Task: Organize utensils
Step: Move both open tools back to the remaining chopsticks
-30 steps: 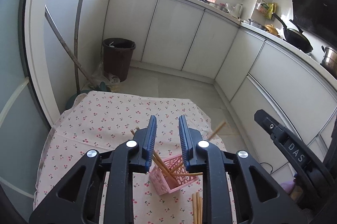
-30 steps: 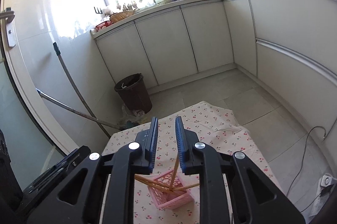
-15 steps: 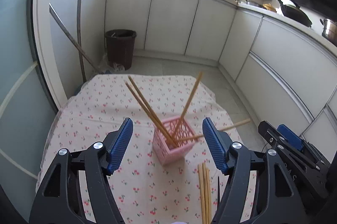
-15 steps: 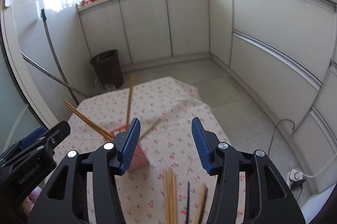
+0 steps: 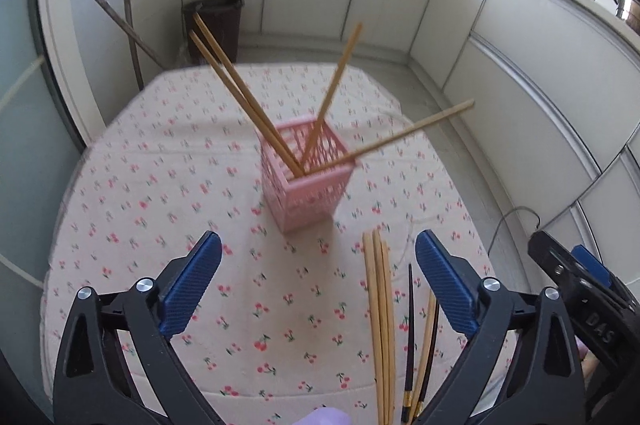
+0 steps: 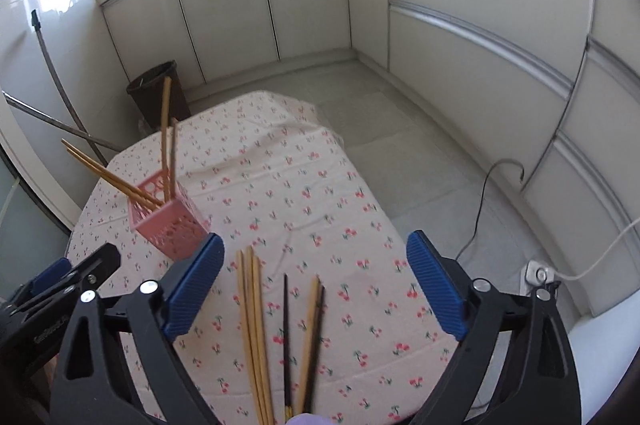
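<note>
A pink perforated holder [image 5: 307, 177] stands upright on the cherry-print tablecloth [image 5: 160, 185], with several wooden chopsticks [image 5: 244, 97] leaning out of it. It also shows in the right wrist view [image 6: 170, 221]. More wooden chopsticks [image 5: 380, 321] and dark chopsticks [image 5: 409, 329] lie loose on the cloth in front of it; they also show in the right wrist view [image 6: 252, 329]. My left gripper [image 5: 318, 281] is wide open and empty, short of the holder. My right gripper [image 6: 314, 277] is wide open and empty above the loose chopsticks.
A dark bin [image 5: 216, 25] and long poles [image 5: 128, 9] stand beyond the table's far left. White cabinets [image 6: 460, 25] run along the back and right. A cable and a socket [image 6: 538, 271] lie on the floor at the right.
Both grippers went from nearly shut over the holder to wide open. Both pulled back toward me and tilted down, so the holder and the loose chopsticks came into view.
</note>
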The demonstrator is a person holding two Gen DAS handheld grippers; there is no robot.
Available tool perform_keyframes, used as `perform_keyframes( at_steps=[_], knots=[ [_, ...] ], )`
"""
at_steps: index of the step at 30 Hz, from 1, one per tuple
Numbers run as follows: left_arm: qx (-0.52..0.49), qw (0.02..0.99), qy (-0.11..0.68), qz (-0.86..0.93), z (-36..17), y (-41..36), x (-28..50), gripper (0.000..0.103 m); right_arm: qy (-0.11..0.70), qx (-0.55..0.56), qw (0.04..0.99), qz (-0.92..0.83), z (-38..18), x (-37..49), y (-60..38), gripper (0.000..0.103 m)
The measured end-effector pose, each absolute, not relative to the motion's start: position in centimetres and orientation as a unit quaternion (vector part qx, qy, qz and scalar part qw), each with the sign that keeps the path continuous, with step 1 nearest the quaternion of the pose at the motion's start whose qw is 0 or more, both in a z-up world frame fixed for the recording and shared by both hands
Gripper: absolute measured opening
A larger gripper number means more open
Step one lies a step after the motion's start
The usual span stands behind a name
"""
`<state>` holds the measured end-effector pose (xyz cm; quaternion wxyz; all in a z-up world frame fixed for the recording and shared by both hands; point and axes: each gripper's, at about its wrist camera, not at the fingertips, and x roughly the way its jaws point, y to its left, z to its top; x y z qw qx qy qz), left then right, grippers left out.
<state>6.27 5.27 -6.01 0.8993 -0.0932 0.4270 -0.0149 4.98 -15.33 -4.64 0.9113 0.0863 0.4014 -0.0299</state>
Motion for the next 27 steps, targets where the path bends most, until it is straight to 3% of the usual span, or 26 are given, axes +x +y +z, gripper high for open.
perform_keyframes(
  at_steps=[9, 14, 17, 22, 27],
  knots=[
    [-0.106, 0.827, 0.552, -0.016, -12.5, 2.5, 9.7, 0.096, 0.54, 0.226, 0.811, 0.005, -10.2, 5.8, -20.8, 0.093],
    [-0.101, 0.814, 0.571, 0.013, -14.8, 1.6, 11.0, 0.095, 0.575, 0.297, 0.762, 0.008, -12.1, 5.9, -22.1, 0.093],
    [-0.131, 0.806, 0.576, 0.03, -15.8, 1.8, 12.0, 0.088, 0.587, 0.31, 0.748, 0.008, -12.9, 5.8, -22.1, 0.093],
    [-0.125, 0.802, 0.582, 0.05, -17.2, 0.9, 13.0, 0.063, 0.594, 0.33, 0.734, 0.012, -13.2, 5.7, -22.4, 0.093],
    [-0.112, 0.807, 0.577, 0.058, -17.9, -0.2, 13.7, 0.059, 0.592, 0.338, 0.732, 0.015, -13.1, 5.8, -22.7, 0.093]
  ],
)
